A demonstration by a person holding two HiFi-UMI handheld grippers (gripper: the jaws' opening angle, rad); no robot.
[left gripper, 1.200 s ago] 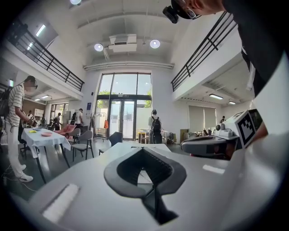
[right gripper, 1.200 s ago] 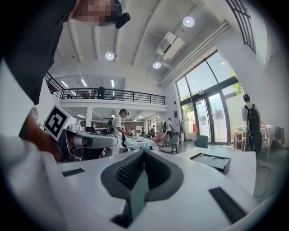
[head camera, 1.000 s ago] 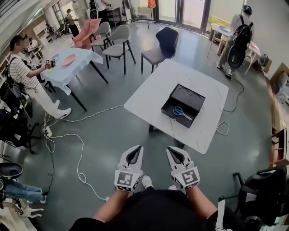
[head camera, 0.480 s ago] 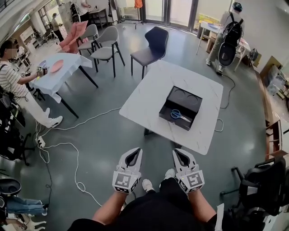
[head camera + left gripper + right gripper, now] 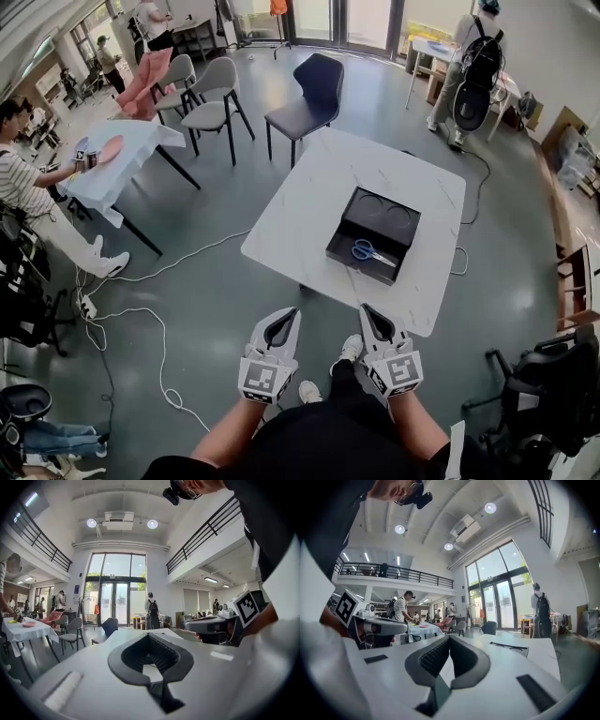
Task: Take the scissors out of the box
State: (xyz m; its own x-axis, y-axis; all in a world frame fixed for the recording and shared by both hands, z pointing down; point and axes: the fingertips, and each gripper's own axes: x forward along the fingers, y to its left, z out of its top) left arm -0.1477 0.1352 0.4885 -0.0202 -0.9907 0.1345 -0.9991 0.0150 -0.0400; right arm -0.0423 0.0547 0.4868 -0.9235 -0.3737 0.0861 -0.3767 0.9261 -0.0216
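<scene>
The left gripper [image 5: 281, 321] was closed and empty, its jaws meeting at the tips, and the right gripper [image 5: 373, 317] beside it was likewise closed on nothing. Both were held low in front of the person, side by side without touching, pointing toward the white table [image 5: 305, 211] and short of its near edge. On the table sat the open black box [image 5: 392, 216]. The blue-handled scissors [image 5: 372, 252] lay inside it, in the half nearer the grippers. A dark chair [image 5: 314, 89] stood at the table's far side.
</scene>
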